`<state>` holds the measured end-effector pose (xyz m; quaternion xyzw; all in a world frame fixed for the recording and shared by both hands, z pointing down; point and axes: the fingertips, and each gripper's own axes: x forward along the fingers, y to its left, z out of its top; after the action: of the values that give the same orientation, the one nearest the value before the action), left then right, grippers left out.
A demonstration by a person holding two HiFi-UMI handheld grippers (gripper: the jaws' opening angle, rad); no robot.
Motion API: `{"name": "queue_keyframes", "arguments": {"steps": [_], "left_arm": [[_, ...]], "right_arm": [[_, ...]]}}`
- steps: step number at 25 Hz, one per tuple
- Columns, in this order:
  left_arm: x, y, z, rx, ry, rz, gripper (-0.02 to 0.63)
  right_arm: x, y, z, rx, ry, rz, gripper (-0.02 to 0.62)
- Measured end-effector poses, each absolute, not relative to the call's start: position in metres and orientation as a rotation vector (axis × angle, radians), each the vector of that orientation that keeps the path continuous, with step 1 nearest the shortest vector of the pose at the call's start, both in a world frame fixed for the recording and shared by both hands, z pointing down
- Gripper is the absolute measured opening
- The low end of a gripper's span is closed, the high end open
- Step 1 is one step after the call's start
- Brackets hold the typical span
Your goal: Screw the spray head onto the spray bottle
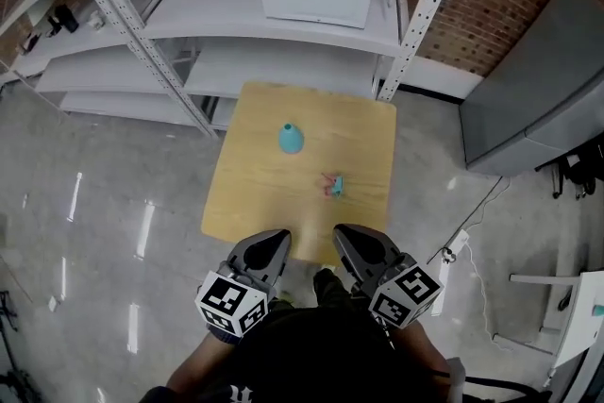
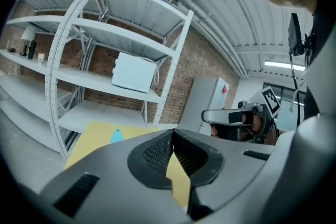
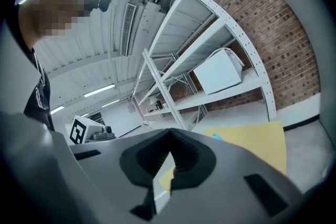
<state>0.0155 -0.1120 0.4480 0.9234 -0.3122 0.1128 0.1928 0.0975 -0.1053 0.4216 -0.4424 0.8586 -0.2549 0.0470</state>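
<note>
Wooden and pale yellow, the small table [image 1: 255,193] lay ahead. By its near edge the left gripper [image 1: 276,243] was closed and empty. The teal spray bottle [image 1: 291,138] stood mid-table, and the spray head [image 1: 333,185] lay nearer, to its right, apart from it. The right gripper [image 1: 345,237] was likewise closed on nothing. Both jaws likely needed opening first: one to steady the bottle upright, the other to take the head.
</note>
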Motion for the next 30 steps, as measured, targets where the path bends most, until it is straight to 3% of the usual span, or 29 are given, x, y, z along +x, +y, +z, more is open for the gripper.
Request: {"name": "queue_keyframes", "arguments": {"steps": [5, 9, 11, 20, 23, 30], "left_arm": [[0.045, -0.153, 0.477, 2.532, -0.907, 0.319, 0.003], [0.040, -0.212, 0.546, 2.556, -0.971, 0.436, 0.005], [0.031, -0.247, 0.587, 2.542, -1.002, 0.487, 0.009], [0.016, -0.341, 0.721, 2.573, -0.994, 0.643, 0.165], [0.016, -0.366, 0.745, 2.598, -0.998, 0.669, 0.244], [0.040, -0.403, 0.772, 2.703, -0.907, 0.778, 0.370]], "right_arm": [[0.130, -0.151, 0.468, -1.336, 2.678, -0.887, 0.000], [0.139, -0.193, 0.571, -1.414, 2.781, -1.158, 0.002], [0.142, -0.209, 0.626, -1.464, 2.804, -1.298, 0.053], [0.168, -0.250, 0.772, -1.857, 2.572, -1.641, 0.120], [0.172, -0.255, 0.792, -1.947, 2.513, -1.700, 0.169], [0.176, -0.268, 0.811, -2.054, 2.441, -1.753, 0.169]]}}
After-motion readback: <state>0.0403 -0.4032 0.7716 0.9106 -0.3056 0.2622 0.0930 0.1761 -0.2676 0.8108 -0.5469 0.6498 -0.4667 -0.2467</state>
